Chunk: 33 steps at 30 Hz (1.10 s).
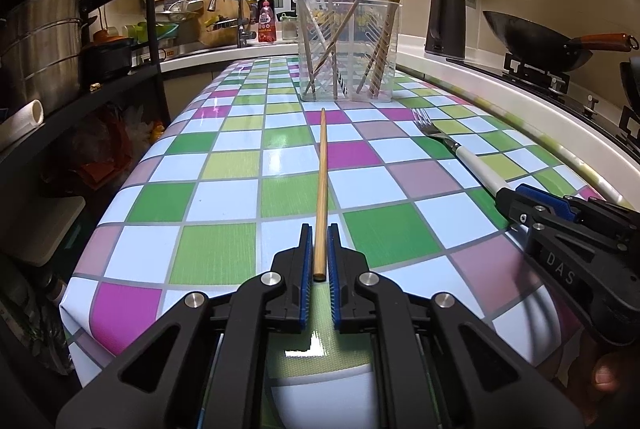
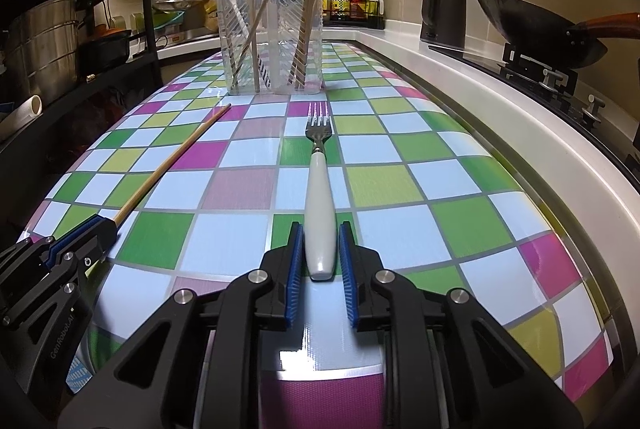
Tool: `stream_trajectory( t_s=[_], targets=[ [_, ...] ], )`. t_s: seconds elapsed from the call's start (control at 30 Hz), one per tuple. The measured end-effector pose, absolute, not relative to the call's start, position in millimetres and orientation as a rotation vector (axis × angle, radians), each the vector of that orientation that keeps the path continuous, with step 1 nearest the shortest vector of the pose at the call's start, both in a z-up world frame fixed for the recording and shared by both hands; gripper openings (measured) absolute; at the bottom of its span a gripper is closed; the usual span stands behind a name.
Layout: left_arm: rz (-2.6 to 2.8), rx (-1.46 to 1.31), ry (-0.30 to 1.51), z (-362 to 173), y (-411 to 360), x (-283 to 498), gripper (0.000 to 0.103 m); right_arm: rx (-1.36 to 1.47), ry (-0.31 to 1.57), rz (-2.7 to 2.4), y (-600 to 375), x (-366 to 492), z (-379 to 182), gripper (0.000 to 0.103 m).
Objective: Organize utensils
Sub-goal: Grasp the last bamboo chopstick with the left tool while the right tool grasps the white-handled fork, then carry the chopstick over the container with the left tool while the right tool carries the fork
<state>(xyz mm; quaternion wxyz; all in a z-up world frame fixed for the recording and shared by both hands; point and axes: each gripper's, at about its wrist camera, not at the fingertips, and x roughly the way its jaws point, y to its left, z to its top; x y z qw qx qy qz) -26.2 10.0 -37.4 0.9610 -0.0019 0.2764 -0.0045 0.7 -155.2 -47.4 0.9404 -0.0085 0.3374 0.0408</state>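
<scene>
A long wooden chopstick (image 1: 322, 181) lies on the checkered tablecloth (image 1: 400, 237), pointing at a clear plastic utensil holder (image 1: 347, 49) with several chopsticks standing in it. My left gripper (image 1: 320, 229) is shut on the chopstick's near end, down at the table. To its right lies a fork (image 2: 319, 189) with a white handle, tines toward the holder (image 2: 270, 41). My right gripper (image 2: 320, 227) straddles the handle's near end; thin gaps show beside the pads, so it is open. The left gripper (image 2: 108, 225) and chopstick (image 2: 172, 161) show at the lower left of the right wrist view.
A white counter edge (image 1: 520, 101) runs along the table's right side, with a black kettle (image 1: 446, 23) and a wok (image 1: 536, 41) on the stove. A dark shelf with steel pots (image 1: 44, 41) stands at the left. A sink area (image 1: 236, 29) lies behind the holder.
</scene>
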Motion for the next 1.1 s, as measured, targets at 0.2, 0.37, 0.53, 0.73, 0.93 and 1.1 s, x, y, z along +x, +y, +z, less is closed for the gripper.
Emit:
stream_trajectory(
  t_s=[0.2,0.37,0.53,0.73,0.93,1.1],
  targets=[
    [-0.014,-0.010,0.564,-37.9,9.9,-26.1,0.006,-0.015,0.690,0.086,-155.3,1.0,-47.3,0.017],
    [-0.007,-0.022,0.564,-35.0,11.1,-27.0,0.006,-0.019,0.691,0.083,-155.7,0.7,-41.5,0.017],
    [-0.003,-0.022,0.542,-25.4,14.8,-30.8,0.006,-0.024,0.658,0.080,-156.7,-4.4,-27.0,0.017],
    [-0.009,-0.014,0.507,-13.0,13.6,-37.7,0.006,-0.044,0.627,0.076,-157.1,-9.0,-12.6,0.017],
    [-0.018,-0.012,0.461,4.1,14.6,-46.6,0.006,-0.076,0.580,0.072,-156.0,-13.2,5.3,0.017],
    [-0.023,-0.024,0.440,18.2,18.6,-48.6,0.006,-0.108,0.541,0.065,-154.9,-15.2,19.8,0.016]
  ],
)
